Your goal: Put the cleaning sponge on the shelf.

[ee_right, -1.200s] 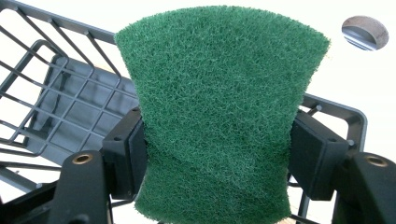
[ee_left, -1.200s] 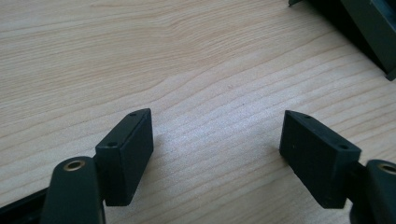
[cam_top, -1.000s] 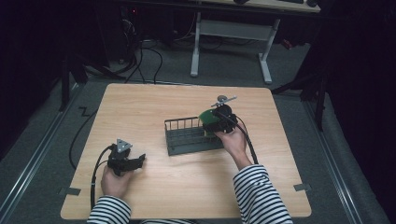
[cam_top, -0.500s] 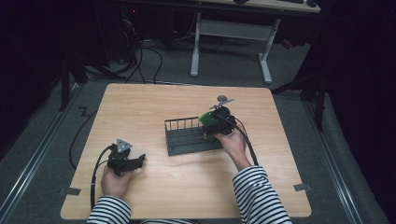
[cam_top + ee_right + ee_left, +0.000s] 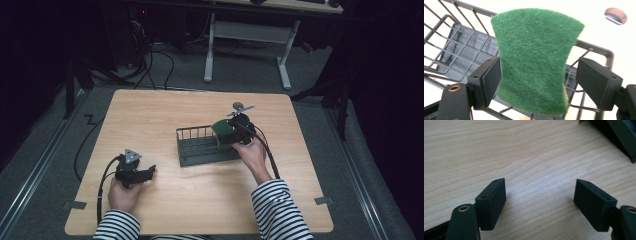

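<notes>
A green scouring sponge [image 5: 534, 62] stands upright at the right end of a dark wire rack [image 5: 461, 52]. My right gripper [image 5: 534, 80] is around the sponge and its jaws have just been opening. The left pad still touches the sponge's edge, while the right pad stands clear with a gap. In the high view the sponge [image 5: 221, 127] sits in the rack [image 5: 200, 150] with my right gripper [image 5: 231, 134] over it. My left gripper [image 5: 540, 202] rests open on the bare wood with nothing between its jaws, and it lies near the front left of the table [image 5: 148, 172].
A small round metal object [image 5: 239, 106] lies on the table just behind the rack, seen also at the upper right in the right gripper view [image 5: 615, 15]. A corner of the rack [image 5: 624, 135] shows at the upper right in the left gripper view. A white desk frame [image 5: 250, 35] stands beyond the table.
</notes>
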Demonstrator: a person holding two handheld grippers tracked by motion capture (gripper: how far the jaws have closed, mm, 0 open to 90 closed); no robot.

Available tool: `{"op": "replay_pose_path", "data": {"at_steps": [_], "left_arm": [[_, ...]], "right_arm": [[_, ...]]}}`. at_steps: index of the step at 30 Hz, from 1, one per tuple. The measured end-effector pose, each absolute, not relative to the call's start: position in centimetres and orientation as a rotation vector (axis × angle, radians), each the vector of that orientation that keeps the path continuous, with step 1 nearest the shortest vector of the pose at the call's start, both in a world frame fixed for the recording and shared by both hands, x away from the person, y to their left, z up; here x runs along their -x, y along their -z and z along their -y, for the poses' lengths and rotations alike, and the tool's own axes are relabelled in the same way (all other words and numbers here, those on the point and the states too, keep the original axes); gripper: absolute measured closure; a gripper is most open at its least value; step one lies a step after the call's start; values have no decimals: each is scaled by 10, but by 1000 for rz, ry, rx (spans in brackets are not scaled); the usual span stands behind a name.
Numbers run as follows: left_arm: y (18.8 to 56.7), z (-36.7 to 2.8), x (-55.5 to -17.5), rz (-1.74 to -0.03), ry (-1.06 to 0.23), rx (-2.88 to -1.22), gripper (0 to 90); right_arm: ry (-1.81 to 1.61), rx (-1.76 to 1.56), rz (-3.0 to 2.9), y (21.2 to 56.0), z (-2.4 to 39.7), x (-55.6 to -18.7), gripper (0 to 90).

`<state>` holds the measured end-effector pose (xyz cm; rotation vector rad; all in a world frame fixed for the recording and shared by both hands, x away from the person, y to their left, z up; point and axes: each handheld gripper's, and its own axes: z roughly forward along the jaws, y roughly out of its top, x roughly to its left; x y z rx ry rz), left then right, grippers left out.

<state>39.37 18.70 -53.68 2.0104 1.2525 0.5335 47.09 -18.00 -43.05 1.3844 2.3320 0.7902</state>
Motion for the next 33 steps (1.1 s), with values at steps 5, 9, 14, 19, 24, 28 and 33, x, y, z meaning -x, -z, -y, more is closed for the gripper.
{"op": "replay_pose_path", "data": {"at_steps": [5,9,14,19,24,28,33], "left_arm": [[537,-187,-394,-1252,-533,-2012,264],[537,-187,-394,-1252,-533,-2012,264],[537,-187,-394,-1252,-533,-2011,264],[537,-187,-394,-1252,-534,-2012,264],[537,-187,-394,-1253,-534,-2011,264],[537,-187,-394,-1253,-533,-2011,264],[537,-187,-394,-1253,-533,-2011,264]], "right_arm": [[-831,-1390,-2295,423,191,-467,205],[-854,-1399,-2277,419,199,-463,216],[-885,-1425,-2252,419,212,-458,239],[-898,-1444,-2228,415,226,-452,248],[-942,-1435,-2183,406,240,-444,260],[-954,-1463,-2150,405,254,-439,274],[-954,-1488,-2129,406,269,-433,277]]}}
